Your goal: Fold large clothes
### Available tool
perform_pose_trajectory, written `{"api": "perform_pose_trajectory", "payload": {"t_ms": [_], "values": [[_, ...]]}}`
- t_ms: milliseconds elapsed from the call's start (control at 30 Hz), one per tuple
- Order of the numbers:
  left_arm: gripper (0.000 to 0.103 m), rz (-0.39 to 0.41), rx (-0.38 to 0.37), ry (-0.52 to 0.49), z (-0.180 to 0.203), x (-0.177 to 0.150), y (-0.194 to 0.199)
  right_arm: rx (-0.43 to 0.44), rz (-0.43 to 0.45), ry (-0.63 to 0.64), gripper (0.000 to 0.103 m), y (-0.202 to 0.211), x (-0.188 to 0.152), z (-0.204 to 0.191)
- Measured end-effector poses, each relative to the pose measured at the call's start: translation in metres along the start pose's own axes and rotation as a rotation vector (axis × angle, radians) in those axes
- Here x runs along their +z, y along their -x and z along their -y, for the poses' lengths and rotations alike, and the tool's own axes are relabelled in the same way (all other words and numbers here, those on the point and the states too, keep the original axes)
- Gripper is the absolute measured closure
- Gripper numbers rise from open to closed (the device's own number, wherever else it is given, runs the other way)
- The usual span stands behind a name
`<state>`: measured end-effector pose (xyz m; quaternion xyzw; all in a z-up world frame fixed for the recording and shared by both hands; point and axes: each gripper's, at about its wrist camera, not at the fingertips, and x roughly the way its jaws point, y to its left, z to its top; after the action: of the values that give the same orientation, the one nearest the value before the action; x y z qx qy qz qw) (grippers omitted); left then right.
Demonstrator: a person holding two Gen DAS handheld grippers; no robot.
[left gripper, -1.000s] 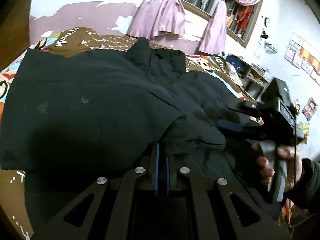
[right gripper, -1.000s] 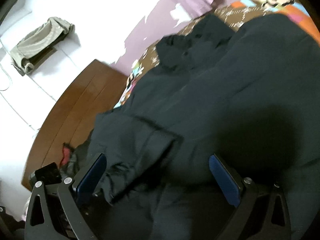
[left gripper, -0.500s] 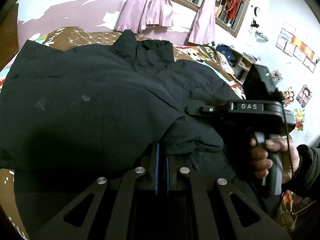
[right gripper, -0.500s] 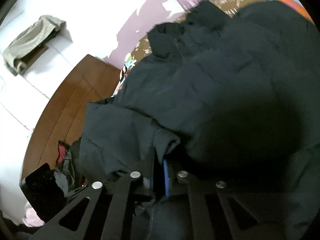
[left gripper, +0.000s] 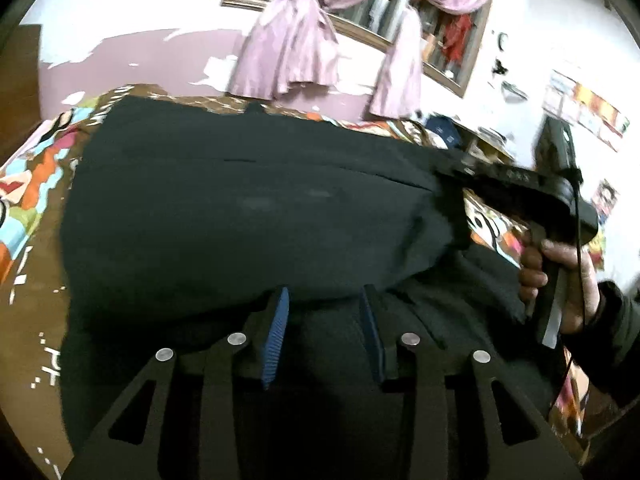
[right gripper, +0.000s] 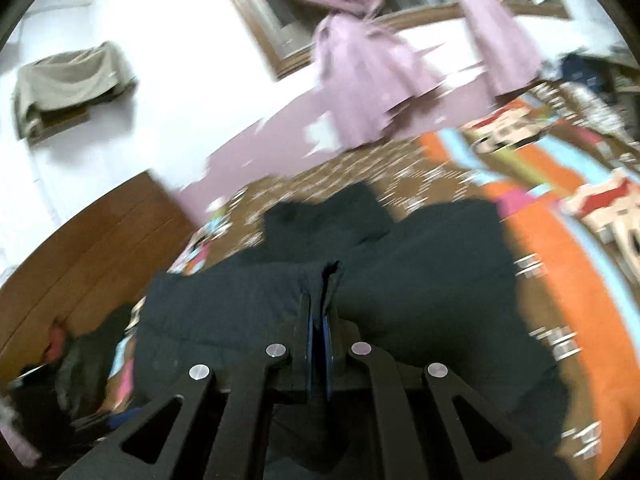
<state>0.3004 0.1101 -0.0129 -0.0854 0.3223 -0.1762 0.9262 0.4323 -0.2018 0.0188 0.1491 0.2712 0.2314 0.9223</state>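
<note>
A large black padded jacket (left gripper: 248,216) lies spread on a bed with a colourful cartoon cover (left gripper: 28,184). My left gripper (left gripper: 324,304) is open at the jacket's near edge, its blue pads apart over the fabric. My right gripper (right gripper: 318,304) is shut on a fold of the jacket (right gripper: 420,292) and lifts it. It also shows in the left wrist view (left gripper: 460,172), at the right, held by a hand, pulling the jacket's edge up.
Pink curtains (left gripper: 296,48) hang at a window behind the bed. A brown wooden headboard (right gripper: 80,240) is at the left, with dark clothes (right gripper: 80,356) piled beside it. A shelf with clutter (left gripper: 460,136) stands at the far right.
My left gripper has opened and let go of the jacket. My right gripper, shut on the jacket's edge, has lifted it up and across the bed.
</note>
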Motion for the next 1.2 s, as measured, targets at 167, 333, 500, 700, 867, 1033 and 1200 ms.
{"api": "perform_pose_trajectory", "payload": {"t_ms": [167,333,500,700,867,1033,1200], "values": [[0.071,0.032,0.102,0.049,-0.019,0.015,0.003,-0.135,0.069,0.018,0.099,0.007,0.015,0.024],[0.049,0.024,0.205,0.145,-0.050,0.028,-0.006,-0.289,0.034,0.004,0.091,-0.009,0.000,0.044],[0.048,0.007,0.272,0.111,-0.061,0.045,-0.015,-0.345,0.076,0.027,0.043,0.001,0.001,0.046],[0.045,-0.039,0.277,0.042,-0.057,0.057,-0.053,-0.245,0.000,0.301,0.032,-0.026,-0.006,-0.001],[0.038,-0.123,0.292,-0.019,-0.054,0.046,-0.084,-0.194,-0.184,0.446,0.028,-0.072,-0.035,-0.018],[0.021,-0.180,0.316,-0.074,-0.051,0.033,-0.103,-0.228,-0.331,0.477,0.024,-0.109,-0.061,-0.005],[0.020,-0.201,0.335,-0.105,-0.052,0.022,-0.114,-0.239,-0.361,0.486,0.024,-0.118,-0.070,0.000]]}}
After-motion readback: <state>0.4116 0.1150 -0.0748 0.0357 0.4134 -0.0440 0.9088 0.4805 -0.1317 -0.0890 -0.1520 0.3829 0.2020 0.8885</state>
